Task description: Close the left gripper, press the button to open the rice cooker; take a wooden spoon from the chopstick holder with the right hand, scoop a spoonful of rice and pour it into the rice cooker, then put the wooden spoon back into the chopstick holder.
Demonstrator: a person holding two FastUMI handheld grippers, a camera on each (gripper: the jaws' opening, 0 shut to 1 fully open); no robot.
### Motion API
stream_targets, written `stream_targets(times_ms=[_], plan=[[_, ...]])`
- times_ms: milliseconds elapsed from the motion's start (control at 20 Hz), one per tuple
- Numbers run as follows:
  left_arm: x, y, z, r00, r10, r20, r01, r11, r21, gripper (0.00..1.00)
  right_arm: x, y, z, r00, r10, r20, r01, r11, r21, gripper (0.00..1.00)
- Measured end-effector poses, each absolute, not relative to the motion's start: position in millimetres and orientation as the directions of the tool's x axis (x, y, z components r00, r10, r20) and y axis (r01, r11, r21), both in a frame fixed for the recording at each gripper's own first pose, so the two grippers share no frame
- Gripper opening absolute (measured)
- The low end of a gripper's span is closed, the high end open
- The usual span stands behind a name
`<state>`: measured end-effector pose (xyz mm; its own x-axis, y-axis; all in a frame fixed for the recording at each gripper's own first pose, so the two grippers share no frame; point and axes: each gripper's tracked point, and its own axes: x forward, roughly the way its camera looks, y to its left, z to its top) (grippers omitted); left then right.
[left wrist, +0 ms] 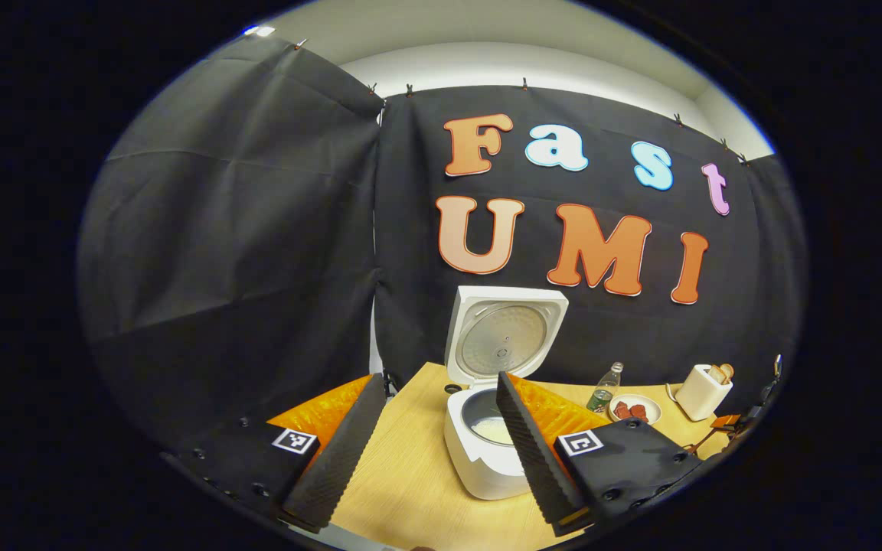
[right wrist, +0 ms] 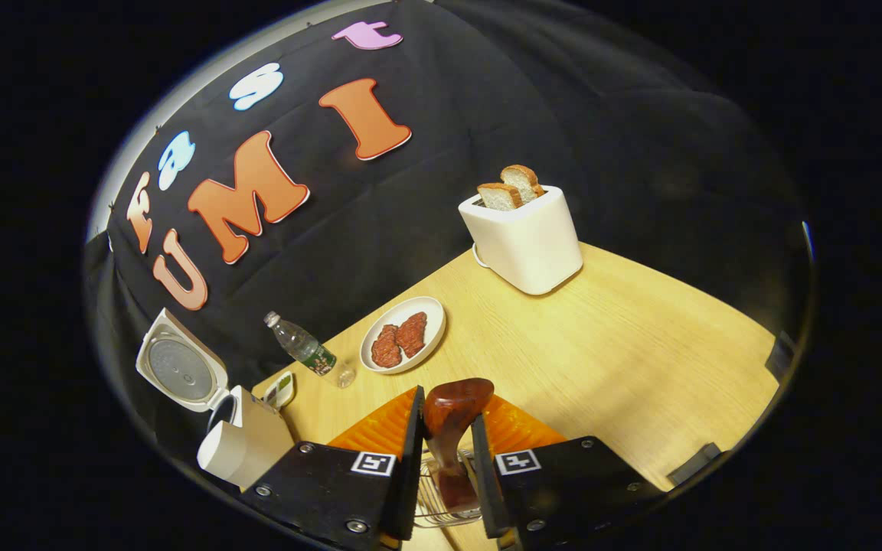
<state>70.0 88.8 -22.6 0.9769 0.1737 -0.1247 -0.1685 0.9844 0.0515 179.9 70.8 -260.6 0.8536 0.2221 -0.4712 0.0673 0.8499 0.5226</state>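
Lid of rice cooker (left wrist: 487, 428) is up, rice inside: button + pour look done. Left gripper (left wrist: 433, 436) fingers apart. Right gripper (right wrist: 445, 459) clamps wooden spoon (right wrist: 452, 428) over wire chopstick holder (right wrist: 441, 505); release prob. left.

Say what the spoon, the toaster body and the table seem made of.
Spoon: dark reddish wood, glossy as if lacquered. Toaster body: looks like smooth white plastic, matte, though painted metal is possible. Table: pale wood grain, perhaps laminate.
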Motion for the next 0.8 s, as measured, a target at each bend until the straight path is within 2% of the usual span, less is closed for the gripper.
stream_targets(times_ms=[250,450,800], plan=[[66.7,93.2,-24.6,0.974,0.175,-0.142,-0.175,0.984,0.013,1.0,165.0,79.5,-253.5,0.857,0.227,-0.462,0.041,0.865,0.501,0.19],[64.7,89.7,-18.4,0.978,0.163,-0.129,-0.163,0.987,0.012,1.0,164.7,79.0,-242.7,0.87,0.186,-0.456,0.059,0.88,0.471,0.04],[57.1,85.1,-9.3,0.985,0.13,-0.111,-0.129,0.991,0.023,0.99,151.4,83.0,-178.1,0.922,0.147,-0.358,0.01,0.915,0.402,0.04]])
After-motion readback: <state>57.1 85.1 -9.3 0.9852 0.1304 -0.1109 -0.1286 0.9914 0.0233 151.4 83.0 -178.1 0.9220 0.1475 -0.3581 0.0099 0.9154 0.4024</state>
